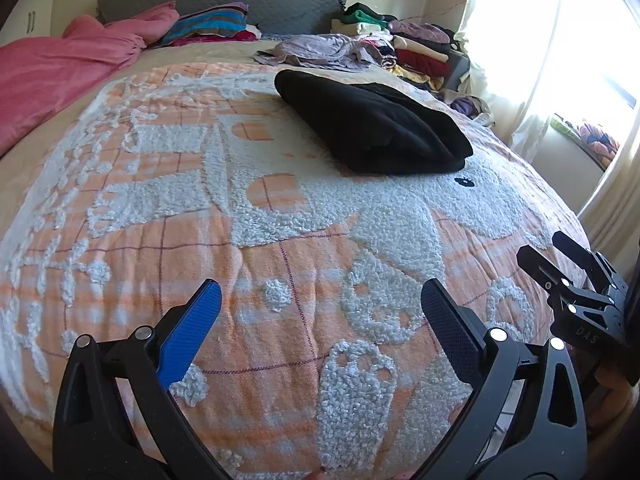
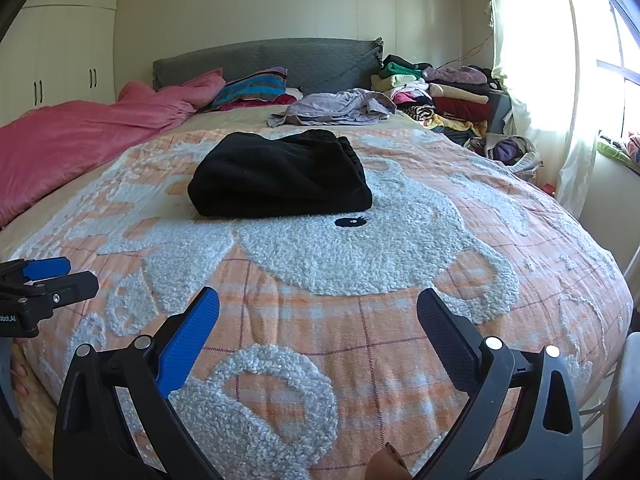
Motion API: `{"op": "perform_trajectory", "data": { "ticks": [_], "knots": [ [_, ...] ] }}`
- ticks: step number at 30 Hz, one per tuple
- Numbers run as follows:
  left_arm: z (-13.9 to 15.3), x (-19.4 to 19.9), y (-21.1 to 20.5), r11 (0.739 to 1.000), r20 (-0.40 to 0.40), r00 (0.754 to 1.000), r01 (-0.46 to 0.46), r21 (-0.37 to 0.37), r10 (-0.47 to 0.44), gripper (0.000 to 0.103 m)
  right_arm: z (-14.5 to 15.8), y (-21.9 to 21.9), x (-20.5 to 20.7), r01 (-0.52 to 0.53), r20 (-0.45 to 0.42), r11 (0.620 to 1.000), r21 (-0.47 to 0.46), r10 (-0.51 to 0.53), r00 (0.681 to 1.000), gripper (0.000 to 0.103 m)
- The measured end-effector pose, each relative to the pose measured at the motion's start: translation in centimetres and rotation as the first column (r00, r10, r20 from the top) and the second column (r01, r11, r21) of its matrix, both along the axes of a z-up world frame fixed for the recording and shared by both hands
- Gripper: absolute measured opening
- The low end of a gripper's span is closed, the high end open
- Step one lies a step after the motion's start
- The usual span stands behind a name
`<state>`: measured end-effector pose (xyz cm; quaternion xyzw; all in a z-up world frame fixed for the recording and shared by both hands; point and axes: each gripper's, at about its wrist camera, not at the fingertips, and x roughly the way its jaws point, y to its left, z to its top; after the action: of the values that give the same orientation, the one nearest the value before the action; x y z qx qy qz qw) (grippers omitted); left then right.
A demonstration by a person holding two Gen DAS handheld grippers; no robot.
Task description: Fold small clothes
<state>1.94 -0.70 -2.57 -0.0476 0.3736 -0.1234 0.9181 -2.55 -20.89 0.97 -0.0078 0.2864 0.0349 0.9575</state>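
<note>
Right now your left tongs (image 1: 320, 300) are spread wide apart, holding nothing, hovering over the near end of the bed (image 1: 280, 248). Your right tongs (image 2: 318, 308) are likewise wide apart and empty, just beside the left pair. Black garment (image 2: 280, 176) lies folded in a compact bundle mid-bed on the orange-and-white tufted blanket (image 2: 360, 264), well apart from both tongs. Crumpled lilac clothing (image 2: 340, 108) sits farther back near the grey headboard (image 2: 272, 56). Stack of folded clothes (image 2: 440, 92) at the far right corner; pink duvet (image 2: 80, 136) bunched along the left side.
</note>
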Motion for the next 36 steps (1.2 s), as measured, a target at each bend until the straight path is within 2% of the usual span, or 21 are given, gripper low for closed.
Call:
{"op": "perform_trajectory", "data": {
  "ticks": [36],
  "knots": [
    [0.08, -0.19, 0.47, 0.998, -0.002, 0.999, -0.053, 0.043, 0.053, 0.094, -0.09, 0.48, 0.38, -0.01, -0.019, 1.0, 0.008, 0.01, 1.0, 0.099]
  ]
}}
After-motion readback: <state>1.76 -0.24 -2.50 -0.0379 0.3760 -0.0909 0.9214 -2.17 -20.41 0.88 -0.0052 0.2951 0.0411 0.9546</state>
